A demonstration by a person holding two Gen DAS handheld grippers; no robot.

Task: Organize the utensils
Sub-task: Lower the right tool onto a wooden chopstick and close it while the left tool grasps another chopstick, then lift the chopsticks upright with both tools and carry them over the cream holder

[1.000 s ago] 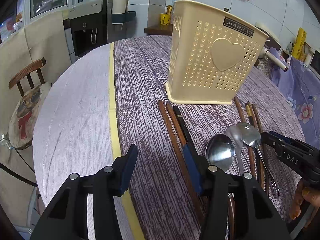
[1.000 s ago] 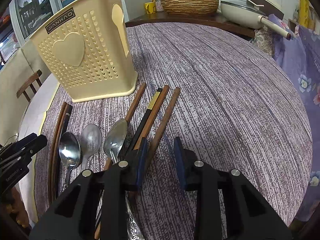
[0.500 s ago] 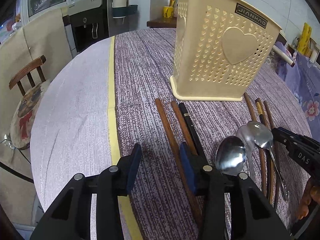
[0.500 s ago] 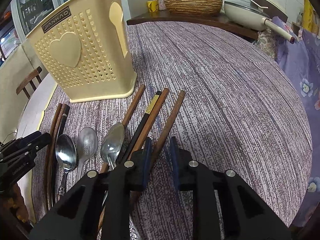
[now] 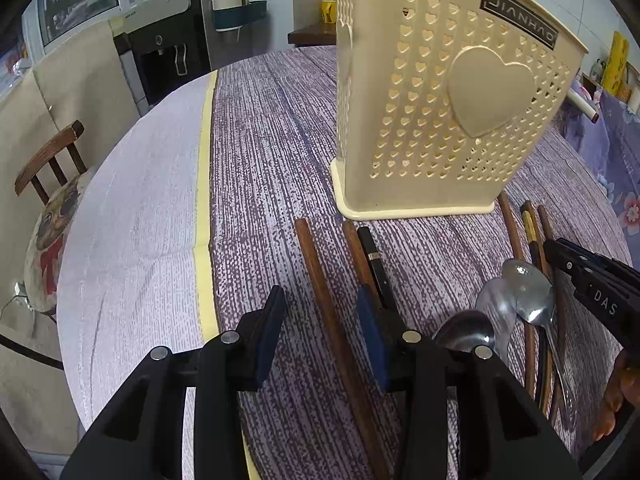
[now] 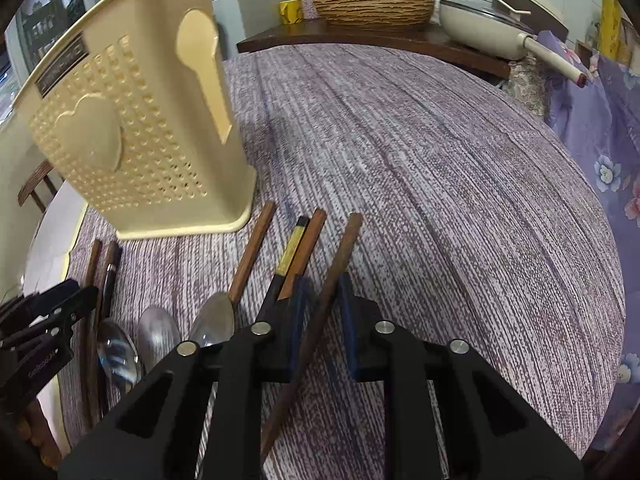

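Note:
A cream perforated utensil holder [image 5: 448, 112] stands on the purple tablecloth; it also shows in the right wrist view [image 6: 132, 144]. Chopsticks and three metal spoons [image 6: 160, 336] lie in front of it. My left gripper [image 5: 320, 328] is open, low over the cloth, with a brown chopstick [image 5: 320, 280] lying between its fingers. My right gripper [image 6: 322, 312] has narrowed around the rightmost brown chopstick [image 6: 340, 252], which lies between the pads; a small gap still shows. The right gripper also shows at the right edge of the left wrist view [image 5: 592, 280].
A yellow stripe [image 5: 204, 184] runs along the cloth's left side. A wooden chair [image 5: 48, 184] stands beyond the table's left edge. A wooden shelf [image 6: 360, 40] with a woven basket and a white pan sits behind the table.
Both grippers moved forward and lower toward the utensils. The right gripper's fingers closed in around the rightmost brown chopstick. The left gripper shifted so a brown chopstick lies between its fingers.

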